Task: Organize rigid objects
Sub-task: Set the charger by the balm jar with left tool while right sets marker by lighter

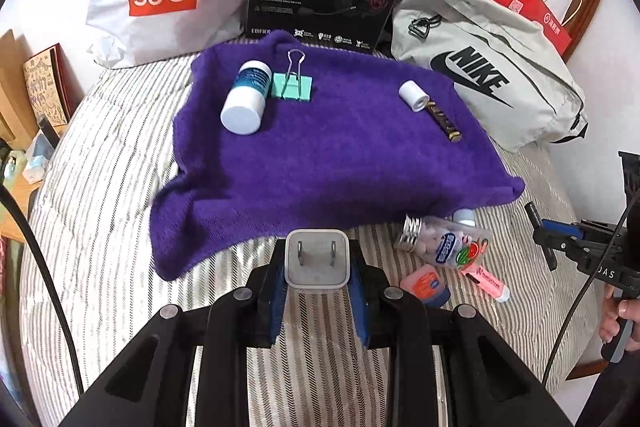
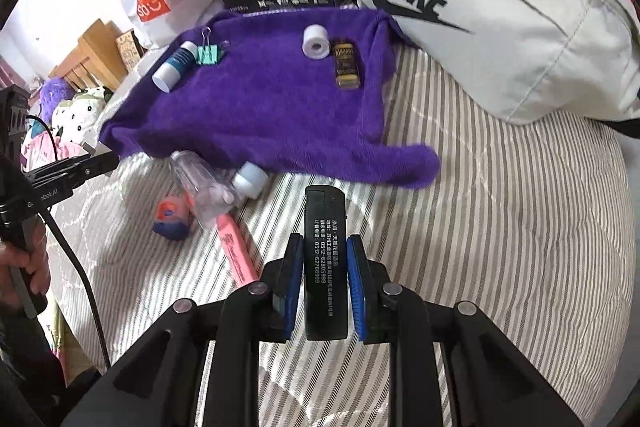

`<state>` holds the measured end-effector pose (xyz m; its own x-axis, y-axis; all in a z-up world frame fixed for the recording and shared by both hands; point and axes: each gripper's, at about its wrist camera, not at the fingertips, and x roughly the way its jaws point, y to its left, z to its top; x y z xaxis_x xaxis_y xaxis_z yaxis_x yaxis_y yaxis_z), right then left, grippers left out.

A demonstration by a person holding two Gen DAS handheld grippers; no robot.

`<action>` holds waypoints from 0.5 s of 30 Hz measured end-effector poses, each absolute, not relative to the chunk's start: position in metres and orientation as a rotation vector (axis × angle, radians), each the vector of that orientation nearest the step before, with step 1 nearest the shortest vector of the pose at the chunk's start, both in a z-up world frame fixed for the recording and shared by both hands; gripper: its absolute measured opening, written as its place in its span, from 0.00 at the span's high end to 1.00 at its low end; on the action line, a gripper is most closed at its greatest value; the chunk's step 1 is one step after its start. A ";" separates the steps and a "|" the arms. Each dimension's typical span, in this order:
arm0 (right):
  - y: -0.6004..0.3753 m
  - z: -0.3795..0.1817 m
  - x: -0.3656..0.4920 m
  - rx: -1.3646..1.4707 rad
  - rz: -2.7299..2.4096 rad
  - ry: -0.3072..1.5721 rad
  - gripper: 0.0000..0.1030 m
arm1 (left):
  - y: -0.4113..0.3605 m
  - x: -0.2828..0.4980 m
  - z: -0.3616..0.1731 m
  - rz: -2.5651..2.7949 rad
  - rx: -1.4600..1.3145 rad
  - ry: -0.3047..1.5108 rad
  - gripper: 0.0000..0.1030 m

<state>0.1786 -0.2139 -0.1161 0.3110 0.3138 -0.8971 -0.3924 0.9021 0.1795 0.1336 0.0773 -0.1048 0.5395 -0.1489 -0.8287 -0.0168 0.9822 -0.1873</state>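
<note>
On the striped bed cover [image 1: 120,267] lies a purple towel [image 1: 320,155]. The left gripper [image 1: 318,267] is clamped on a white charger plug [image 1: 317,259], its two prongs pointing forward, just above the near edge of the towel. The right gripper [image 2: 325,267] is clamped on a black lighter [image 2: 324,259] with white print, held over the bed cover near the towel's front corner. On the towel rest a white bottle [image 1: 246,99] touching a green binder clip [image 1: 292,85], and, well apart from them, a small white roll [image 1: 414,95] beside a dark tube [image 1: 444,119]. Near the towel's front edge, on the bed cover, lie a clear candy bottle [image 1: 444,239], a pink tube [image 1: 486,277] and a small pink jar [image 1: 424,283].
</note>
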 end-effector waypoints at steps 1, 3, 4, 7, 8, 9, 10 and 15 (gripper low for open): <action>-0.213 -0.114 0.180 -0.076 0.469 1.163 0.79 | 0.078 0.134 -0.103 -0.078 -0.181 0.997 0.74; -0.212 -0.111 0.185 -0.069 0.480 1.160 0.79 | 0.081 0.138 -0.100 -0.079 -0.183 0.991 0.74; -0.212 -0.109 0.187 -0.063 0.485 1.158 0.79 | 0.083 0.139 -0.099 -0.077 -0.183 0.986 0.74; -0.208 -0.103 0.197 -0.061 0.490 1.150 0.79 | 0.087 0.144 -0.096 -0.075 -0.182 0.985 0.74; -0.206 -0.102 0.200 -0.054 0.494 1.150 0.79 | 0.088 0.146 -0.096 -0.072 -0.180 0.984 0.75; -0.205 -0.100 0.205 -0.050 0.496 1.148 0.79 | 0.090 0.148 -0.096 -0.071 -0.179 0.985 0.74; -0.204 -0.099 0.208 -0.050 0.495 1.146 0.79 | 0.091 0.150 -0.096 -0.069 -0.179 0.985 0.75; -0.194 -0.097 0.230 -0.059 0.500 1.146 0.79 | 0.100 0.161 -0.096 -0.059 -0.178 0.984 0.74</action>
<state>0.2297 -0.1936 -0.0971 0.3154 0.3495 -0.8823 -0.4089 0.8890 0.2060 0.1606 0.1001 -0.0960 0.5534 -0.1300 -0.8227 -0.0310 0.9838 -0.1764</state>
